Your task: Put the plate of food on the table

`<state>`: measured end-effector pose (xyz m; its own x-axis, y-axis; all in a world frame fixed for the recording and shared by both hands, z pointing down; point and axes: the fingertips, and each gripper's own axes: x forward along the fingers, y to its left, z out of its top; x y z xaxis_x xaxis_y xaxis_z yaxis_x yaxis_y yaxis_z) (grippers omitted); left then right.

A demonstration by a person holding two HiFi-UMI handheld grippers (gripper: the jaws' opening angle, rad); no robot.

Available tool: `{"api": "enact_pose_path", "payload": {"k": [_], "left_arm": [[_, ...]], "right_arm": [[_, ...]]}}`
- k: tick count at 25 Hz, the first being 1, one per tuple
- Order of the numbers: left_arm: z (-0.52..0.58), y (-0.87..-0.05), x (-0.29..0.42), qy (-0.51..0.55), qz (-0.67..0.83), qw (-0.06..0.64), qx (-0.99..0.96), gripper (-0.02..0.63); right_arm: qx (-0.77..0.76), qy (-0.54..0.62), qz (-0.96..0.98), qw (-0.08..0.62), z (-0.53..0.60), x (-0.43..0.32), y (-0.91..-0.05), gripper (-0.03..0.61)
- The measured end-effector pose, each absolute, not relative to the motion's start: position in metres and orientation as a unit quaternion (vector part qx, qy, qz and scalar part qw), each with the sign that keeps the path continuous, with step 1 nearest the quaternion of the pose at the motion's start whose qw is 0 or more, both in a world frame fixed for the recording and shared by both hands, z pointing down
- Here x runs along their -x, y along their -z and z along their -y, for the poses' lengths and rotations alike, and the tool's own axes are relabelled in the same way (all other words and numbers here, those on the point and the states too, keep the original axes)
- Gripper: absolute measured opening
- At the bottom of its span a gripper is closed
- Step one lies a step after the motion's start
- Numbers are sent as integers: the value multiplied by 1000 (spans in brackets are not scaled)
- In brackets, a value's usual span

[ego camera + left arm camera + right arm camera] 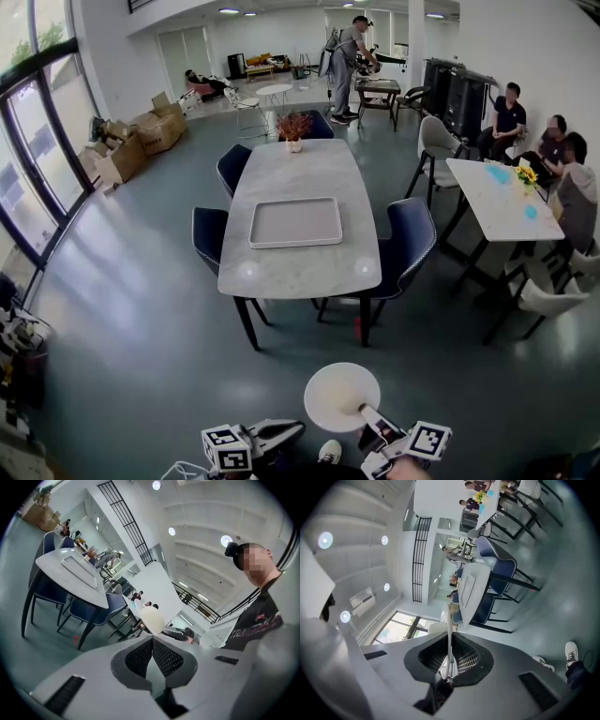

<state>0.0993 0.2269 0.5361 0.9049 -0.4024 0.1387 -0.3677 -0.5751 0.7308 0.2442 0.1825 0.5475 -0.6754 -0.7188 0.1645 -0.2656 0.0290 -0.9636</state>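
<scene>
There is one white plate [342, 396], one grey tray [295, 222], one flower vase [294, 127] and one marble table [300, 267] with four blue chairs [412, 239]. There are two grippers, the left gripper [298, 428] and the right gripper [366, 411]. Three seated people [508, 117] are at the right.

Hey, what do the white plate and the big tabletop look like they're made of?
Plate: probably ceramic or melamine; smooth, plain white, thin rim. Tabletop: likely marble or marble-look stone; pale grey, faint veining, soft glossy reflections near its front corners.

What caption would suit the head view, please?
Right claw grips a plate by its rim, short of the table and tray.
</scene>
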Motion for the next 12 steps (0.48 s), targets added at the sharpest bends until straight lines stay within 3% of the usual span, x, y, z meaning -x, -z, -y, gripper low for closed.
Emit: {"api": "enact_pose_path", "payload": {"k": [12], "left_arm": [[-224,-533,-97,22,226,415,-881,6]], "right_arm": [[364,623,-666,188,-180,-251,-562,21]]}}
